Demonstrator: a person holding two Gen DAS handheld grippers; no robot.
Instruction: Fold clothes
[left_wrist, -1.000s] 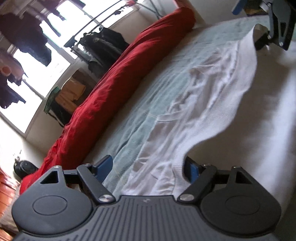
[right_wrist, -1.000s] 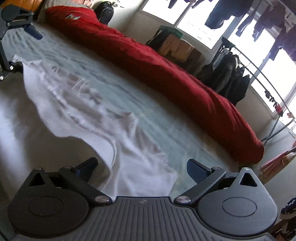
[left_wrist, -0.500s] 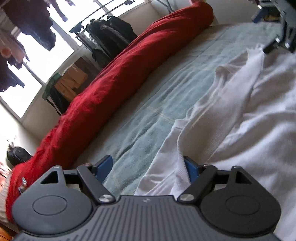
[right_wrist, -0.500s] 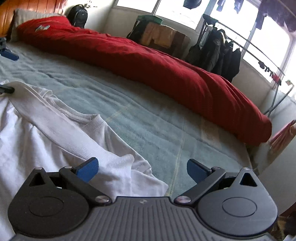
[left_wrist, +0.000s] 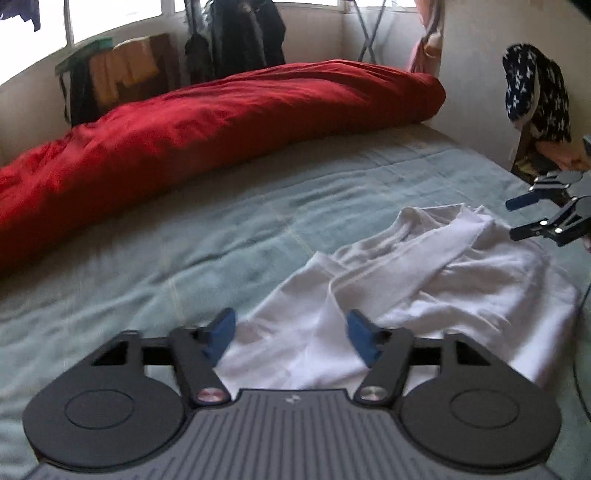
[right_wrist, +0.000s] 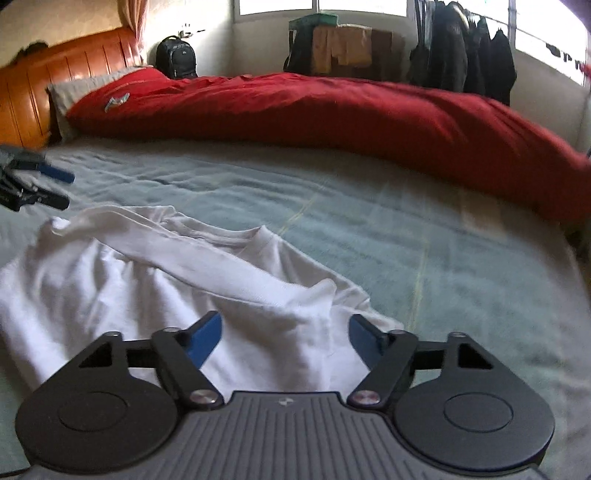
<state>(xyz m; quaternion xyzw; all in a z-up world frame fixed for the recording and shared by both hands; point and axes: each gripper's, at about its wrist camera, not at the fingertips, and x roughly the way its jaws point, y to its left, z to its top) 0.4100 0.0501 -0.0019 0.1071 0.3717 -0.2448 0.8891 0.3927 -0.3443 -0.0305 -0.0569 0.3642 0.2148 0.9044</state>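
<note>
both grippers have let go since a second ago: the white shirt (left_wrist: 424, 280), then lifted by its edge, now lies rumpled on the green bedspread (left_wrist: 221, 236). left gripper (left_wrist: 291, 334) and right gripper (right_wrist: 284, 334) hover released, jaws just narrowing, pads clear of cloth.

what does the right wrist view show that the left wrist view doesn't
Only the right wrist view: the wooden headboard, a grey pillow and a black backpack.

Only the left wrist view: a dark patterned cloth hanging by the wall, and a folding rack.

Both: the white shirt on the green sheet, the red duvet, hanging dark coats, and each view's own tongs over the shirt with the other tongs at its edge.
</note>
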